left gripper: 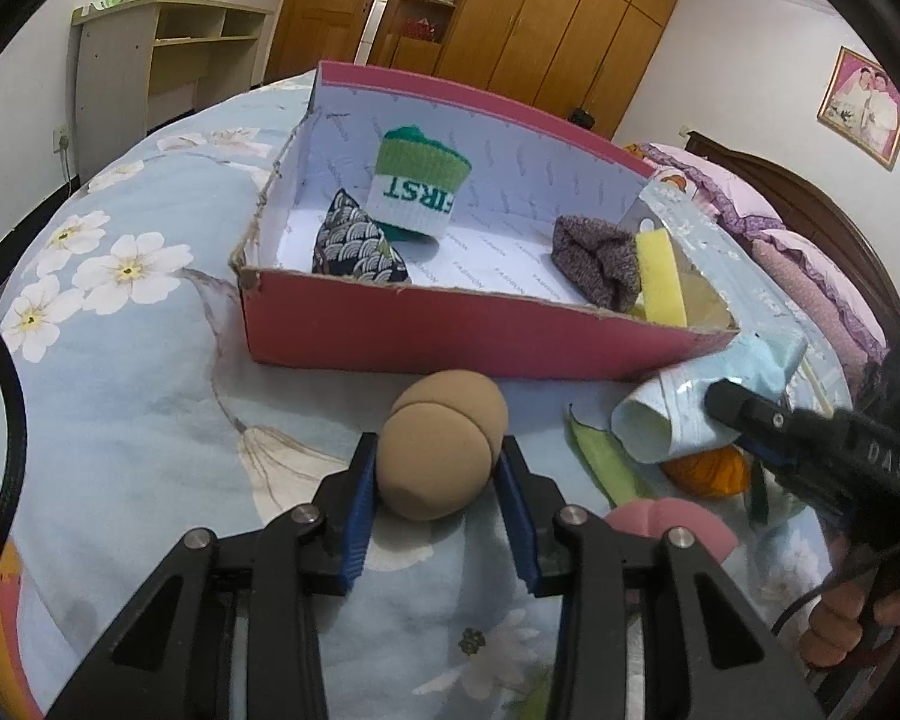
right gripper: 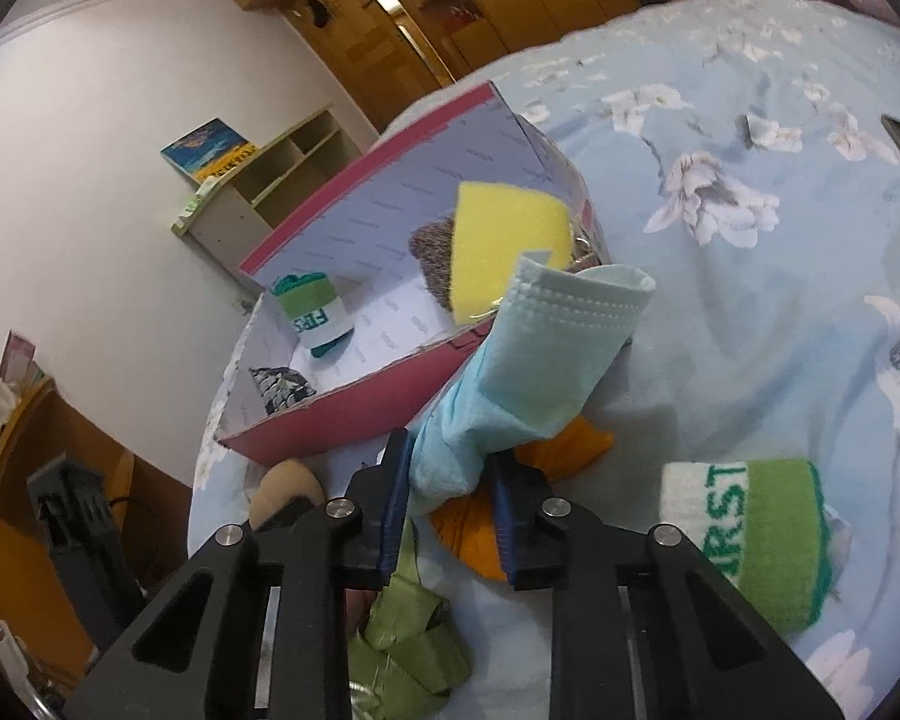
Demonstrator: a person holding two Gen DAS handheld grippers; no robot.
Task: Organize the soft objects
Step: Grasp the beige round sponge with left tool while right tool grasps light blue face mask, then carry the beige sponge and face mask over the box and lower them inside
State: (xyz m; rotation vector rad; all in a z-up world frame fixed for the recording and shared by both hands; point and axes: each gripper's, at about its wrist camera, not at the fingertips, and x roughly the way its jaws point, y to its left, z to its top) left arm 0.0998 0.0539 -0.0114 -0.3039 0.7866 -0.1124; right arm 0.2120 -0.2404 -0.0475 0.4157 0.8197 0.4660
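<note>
Grippers first. We read the left gripper point(left gripper: 438, 480), low centre of its own view, as closed on a tan foam ball point(left gripper: 441, 444): both blue pads touch its sides, and the ball sits on the floral bedspread point(left gripper: 120, 360) just in front of the red box point(left gripper: 450, 336). The right gripper point(right gripper: 450, 480) is pinched on a light blue face mask point(right gripper: 528, 372); the cloth bunches between the pads and its free end stands up toward the middle of the frame (no earlier frame, so we record only the state). In the left view the same gripper enters from the right edge, with the mask at its tip just beside the box's near right corner.

Moving outward, items already in the box: a green and white sock roll point(left gripper: 420, 186) at the back wall, a dark patterned pouch point(left gripper: 357, 246) at the left front, a grey knitted piece point(left gripper: 594, 258) and a yellow sponge point(left gripper: 666, 276) at the right end.

Items not yet in the box, all on the bedspread: an orange cloth point(right gripper: 570, 438) under the mask, a green strap point(right gripper: 408, 624) at the bottom of the right view, a second green and white sock roll point(right gripper: 762, 540) at its lower right, and a pink rounded thing point(left gripper: 672, 519) right of the left gripper's pads (identity unclear).

Our judgement: roughly half done. Four items are boxed, two are in hand and close to the box, and about four are left.
</note>
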